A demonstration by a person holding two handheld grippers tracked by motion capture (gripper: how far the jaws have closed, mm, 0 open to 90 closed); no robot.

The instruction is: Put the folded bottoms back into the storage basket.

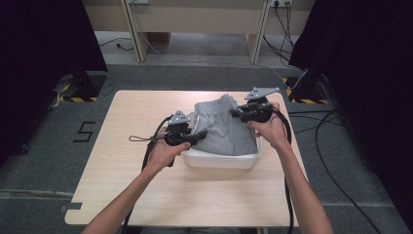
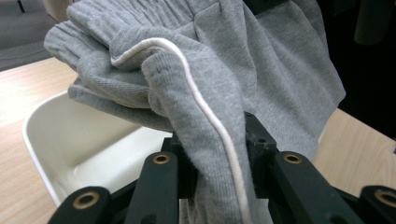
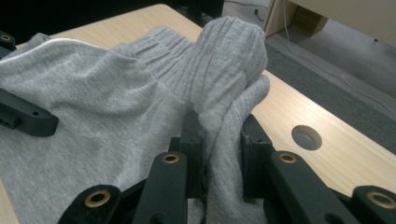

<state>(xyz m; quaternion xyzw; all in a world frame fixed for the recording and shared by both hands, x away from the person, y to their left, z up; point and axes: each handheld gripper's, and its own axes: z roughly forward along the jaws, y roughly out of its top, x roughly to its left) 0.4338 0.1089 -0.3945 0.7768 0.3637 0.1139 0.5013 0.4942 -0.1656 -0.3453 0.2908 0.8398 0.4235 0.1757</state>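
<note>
Left gripper sat at the left edge of the white plastic tub, jaws pinching a fold of the grey sweatpants. In the left gripper view the left gripper had knit cloth bunched between the pads, with a white piping cord running along the fold and down through the grip.

Sweatpants were draped over the tub near the centre of the light wood-grain worktop, stretched between the two grippers. Long axis ran roughly away from the person, ribbed elastic waistband at the far end, the rest dropping into the tub. Fabric was soft heather-grey jersey, the waistband gathered in fine ribs. Tub was a smooth rounded-corner rectangle, glossy inside.

Right gripper was at the far right side of the garment, jaws clamped on the sweatpants. In the right gripper view the right gripper pinched a fold just below the ribbed waistband. A round hole was cut in the worktop beside it.
</note>
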